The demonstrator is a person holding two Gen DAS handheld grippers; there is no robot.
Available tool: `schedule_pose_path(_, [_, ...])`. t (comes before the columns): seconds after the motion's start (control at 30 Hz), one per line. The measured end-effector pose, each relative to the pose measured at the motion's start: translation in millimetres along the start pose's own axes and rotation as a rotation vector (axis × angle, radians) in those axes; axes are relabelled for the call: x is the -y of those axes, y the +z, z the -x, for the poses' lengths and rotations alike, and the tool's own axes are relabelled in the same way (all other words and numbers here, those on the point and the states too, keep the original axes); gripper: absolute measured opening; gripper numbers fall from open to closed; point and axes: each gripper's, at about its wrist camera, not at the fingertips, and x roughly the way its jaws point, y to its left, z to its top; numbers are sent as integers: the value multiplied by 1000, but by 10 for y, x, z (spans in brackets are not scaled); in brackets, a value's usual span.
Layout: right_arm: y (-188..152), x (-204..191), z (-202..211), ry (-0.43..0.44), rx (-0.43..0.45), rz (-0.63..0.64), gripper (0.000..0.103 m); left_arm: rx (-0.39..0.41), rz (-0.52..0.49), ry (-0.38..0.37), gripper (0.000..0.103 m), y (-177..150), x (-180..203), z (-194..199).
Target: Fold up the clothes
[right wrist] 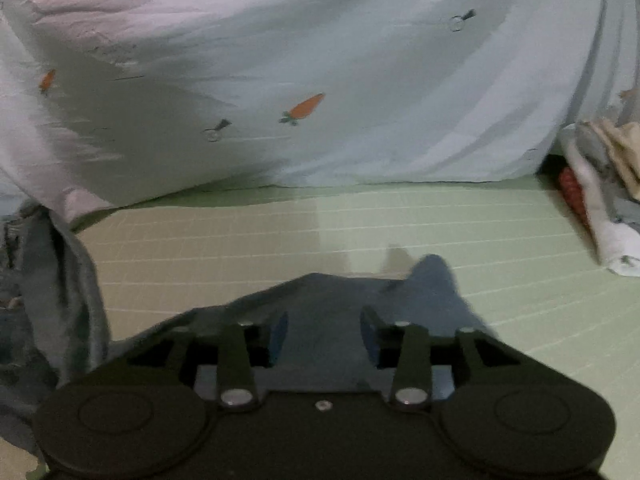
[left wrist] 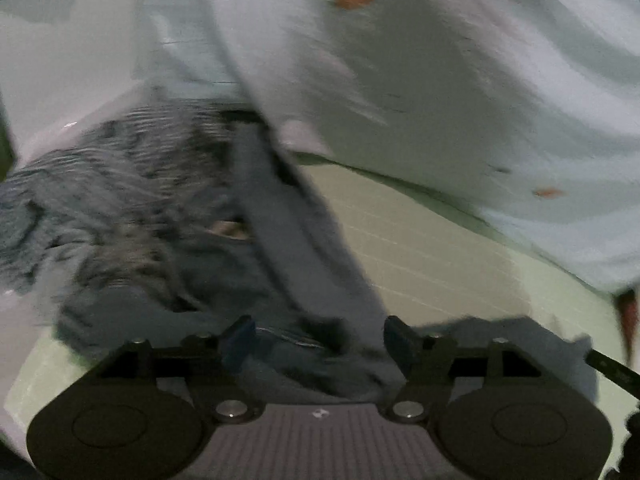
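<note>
Both claws hover low with jaws wide: the left claw over a crumpled grey garment, the right claw above its flattened end.

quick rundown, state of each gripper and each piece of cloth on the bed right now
left gripper: open, grey garment between its fingers
right gripper: open, over the garment's edge
grey garment: unfolded, crumpled on the green sheet
carrot-print blanket: bunched behind
clothes pile: heaped, far right
</note>
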Motion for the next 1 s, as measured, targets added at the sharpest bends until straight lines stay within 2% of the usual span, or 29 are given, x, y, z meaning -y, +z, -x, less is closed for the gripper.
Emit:
schedule_pose_path(0.13, [-11,-176,-128,64,-18,-34,59,-40,52,102,76,32,-286,-213])
schedule_pose_path(0.23, [25,-386,-305,109,-40,-49,60,-91,85,164,77,67,-530,-443])
schedule_pose_path(0.37, [135,-839,-588,166,-68,-14,65,-163,102,210,77,159,-835,-759])
schedule_pose_path(0.5, [266,-1395,-824,221,-85,87,73,-236,118,256,79,251,-1141,-1075])
schedule_pose_path(0.67, [394,-2118,-1222,274,-127,249,75,-293,206,215,80,247,-1444,-1336])
schedule_pose_path(0.8, [474,-2708,-1565,351,-151,350,76,-315,205,208,85,230,-1504,-1467])
schedule_pose_path(0.9, [527,-3087,-1782,418,-158,377,76,-316,214,199,89,224,-1547,-1508])
schedule_pose_path(1.0, [572,-3348,-2023,463,-188,343,76,-317,228,195,93,228,-1569,-1530])
